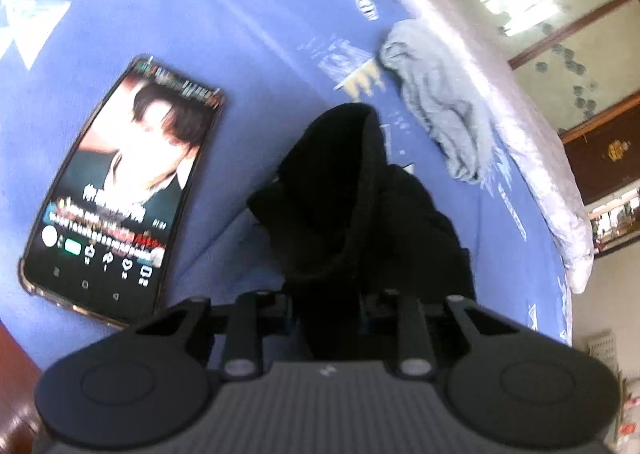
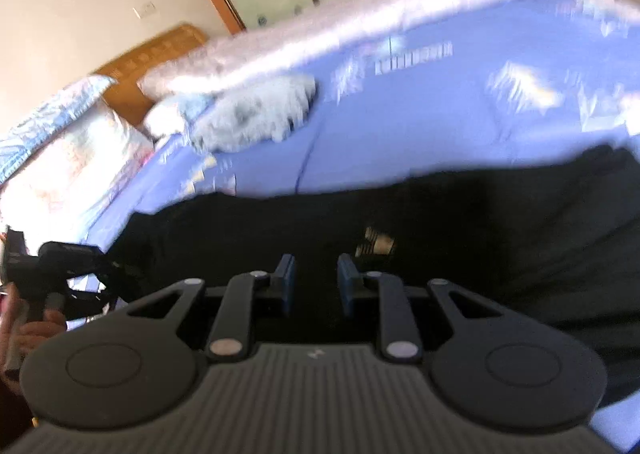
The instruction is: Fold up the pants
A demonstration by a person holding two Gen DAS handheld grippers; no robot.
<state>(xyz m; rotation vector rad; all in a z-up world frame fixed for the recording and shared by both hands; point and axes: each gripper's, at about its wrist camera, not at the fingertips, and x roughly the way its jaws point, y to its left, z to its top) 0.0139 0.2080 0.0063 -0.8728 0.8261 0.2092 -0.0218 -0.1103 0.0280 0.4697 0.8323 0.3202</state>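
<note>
- The left hand-held gripper [image 1: 326,310] pinches a bunched fold of the black pants [image 1: 360,205], the dark cloth rising between its fingers and hiding their tips, above a bed covered in a blue printed sheet [image 1: 200,1].
- The right hand-held gripper [image 2: 316,282] hovers over the same pants [image 2: 460,221], its blue-padded fingers [image 2: 286,278] spread with a gap between them and nothing visibly clamped.
- In the right wrist view the pants lie stretched across the sheet [image 2: 420,113] in a broad dark band, a small tan label [image 2: 376,244] showing just beyond the finger pads.
- A smartphone [image 1: 124,189] with a lit video screen lies flat on the sheet to the left of the lifted cloth.
- A crumpled grey garment [image 1: 436,105] rests near the bed's far edge, beside a pale quilt [image 1: 520,125].
- The left hand-held gripper also appears at the left edge of the right wrist view [image 2: 80,254], blurred, holding cloth.
</note>
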